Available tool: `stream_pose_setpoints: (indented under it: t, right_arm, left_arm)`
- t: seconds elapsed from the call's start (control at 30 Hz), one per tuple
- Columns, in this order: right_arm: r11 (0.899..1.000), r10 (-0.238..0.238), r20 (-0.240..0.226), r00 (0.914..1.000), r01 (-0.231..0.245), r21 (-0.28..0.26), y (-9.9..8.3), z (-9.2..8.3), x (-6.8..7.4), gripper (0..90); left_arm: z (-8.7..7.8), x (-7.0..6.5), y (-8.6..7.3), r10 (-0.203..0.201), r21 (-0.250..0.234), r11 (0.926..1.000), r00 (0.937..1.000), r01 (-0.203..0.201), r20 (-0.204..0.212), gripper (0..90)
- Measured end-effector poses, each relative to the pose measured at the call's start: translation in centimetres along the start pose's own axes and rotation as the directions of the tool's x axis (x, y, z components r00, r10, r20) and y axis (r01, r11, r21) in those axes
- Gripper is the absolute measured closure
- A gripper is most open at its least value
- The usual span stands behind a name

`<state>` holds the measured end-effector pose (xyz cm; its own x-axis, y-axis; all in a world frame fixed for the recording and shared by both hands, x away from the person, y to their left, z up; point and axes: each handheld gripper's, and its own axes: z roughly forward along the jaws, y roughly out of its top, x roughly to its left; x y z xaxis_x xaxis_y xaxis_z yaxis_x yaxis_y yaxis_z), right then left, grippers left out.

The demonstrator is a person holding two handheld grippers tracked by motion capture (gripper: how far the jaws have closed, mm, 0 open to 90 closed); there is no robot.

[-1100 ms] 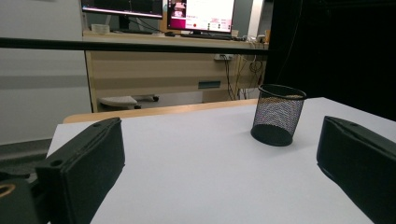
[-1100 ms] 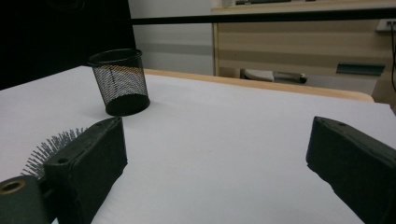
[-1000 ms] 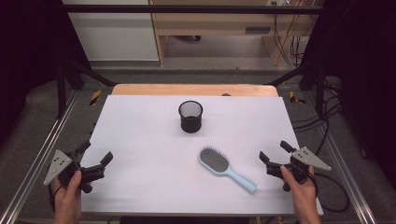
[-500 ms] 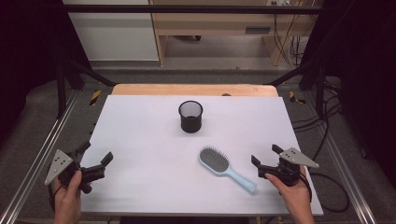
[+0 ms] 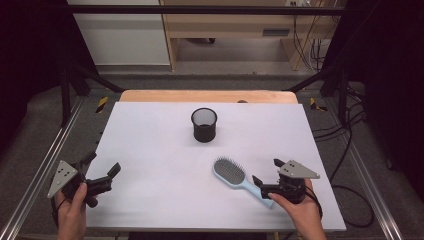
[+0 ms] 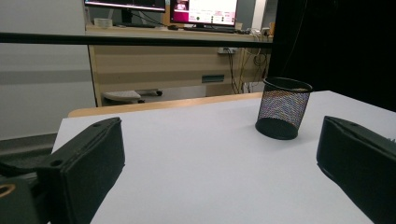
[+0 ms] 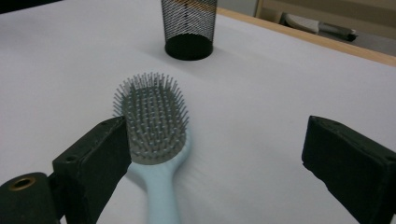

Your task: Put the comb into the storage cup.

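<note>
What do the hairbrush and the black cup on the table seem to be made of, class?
Hairbrush: probably plastic, a smooth, pale blue, matt handle with thin grey bristles on a grey pad. Cup: apparently metal wire mesh painted black; light shows through its fine grid wall above a solid base.

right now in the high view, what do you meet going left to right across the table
left tool → black mesh cup → light blue hairbrush → right tool
</note>
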<state>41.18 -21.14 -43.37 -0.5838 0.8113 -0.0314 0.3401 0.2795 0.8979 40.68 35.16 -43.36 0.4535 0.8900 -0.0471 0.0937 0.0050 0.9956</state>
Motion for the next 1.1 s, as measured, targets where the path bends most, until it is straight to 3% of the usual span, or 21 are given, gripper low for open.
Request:
stream_pose_setpoints:
  t: [0.2, 0.3, 0.37, 0.5, 0.53, 0.57, 0.6, 0.67, 0.8, 1.1]
  right_arm:
    - [0.992, -0.043, -0.052, 0.9977, 0.049, 0.118, 0.7, 1.0, 1.7, 9.1]
    - [0.986, -0.062, -0.069, 0.9957, 0.072, 0.148, 0.7, 1.4, 2.0, 11.1]
    - [0.975, -0.090, -0.079, 0.9928, 0.104, 0.196, 0.6, 1.8, 2.4, 11.1]
    - [0.960, -0.088, -0.093, 0.9917, 0.110, 0.259, 0.3, 2.6, 2.6, 10.9]
    - [0.960, -0.088, -0.093, 0.9917, 0.110, 0.259, 0.3, 2.6, 2.6, 10.9]
    - [0.951, -0.090, -0.095, 0.9914, 0.114, 0.288, 0.2, 2.8, 2.6, 10.6]
    - [0.951, -0.090, -0.095, 0.9914, 0.114, 0.288, 0.2, 2.8, 2.6, 10.6]
    - [0.940, -0.097, -0.118, 0.9883, 0.129, 0.315, 0.1, 3.0, 2.7, 10.6]
    - [0.926, -0.097, -0.120, 0.9880, 0.134, 0.352, 0.1, 3.2, 2.6, 16.1]
    - [0.913, -0.085, -0.131, 0.9877, 0.130, 0.387, 0.0, 3.7, 2.7, 31.7]
  left_arm:
    - [0.0, -0.1, 0.0, 0.011, 0.006, 0.9999, 0.9999, -0.011, 0.005, 1.2]
    - [-0.1, -0.1, 0.0, 0.008, 0.002, 1.0000, 1.0000, -0.008, 0.003, 1.2]
    - [-0.2, 0.0, 0.0, 0.007, 0.002, 1.0000, 1.0000, -0.007, -0.007, 1.2]
    - [-0.2, 0.1, 0.0, 0.008, 0.003, 1.0000, 0.9999, -0.008, -0.009, 1.3]
    - [-0.2, 0.1, 0.0, 0.008, 0.003, 1.0000, 0.9999, -0.008, -0.009, 1.3]
    - [-0.2, 0.0, 0.0, 0.008, 0.002, 1.0000, 0.9999, -0.008, -0.009, 1.2]
    - [-0.2, 0.0, 0.0, 0.008, 0.002, 1.0000, 0.9999, -0.008, -0.009, 1.2]
    - [-0.2, 0.0, 0.0, 0.009, 0.004, 0.9999, 0.9999, -0.009, -0.008, 1.2]
    - [-0.2, 0.1, 0.0, 0.009, 0.004, 0.9999, 0.9999, -0.009, -0.008, 1.2]
    - [-0.2, 0.0, 0.0, 0.010, 0.005, 0.9999, 0.9999, -0.010, -0.006, 1.3]
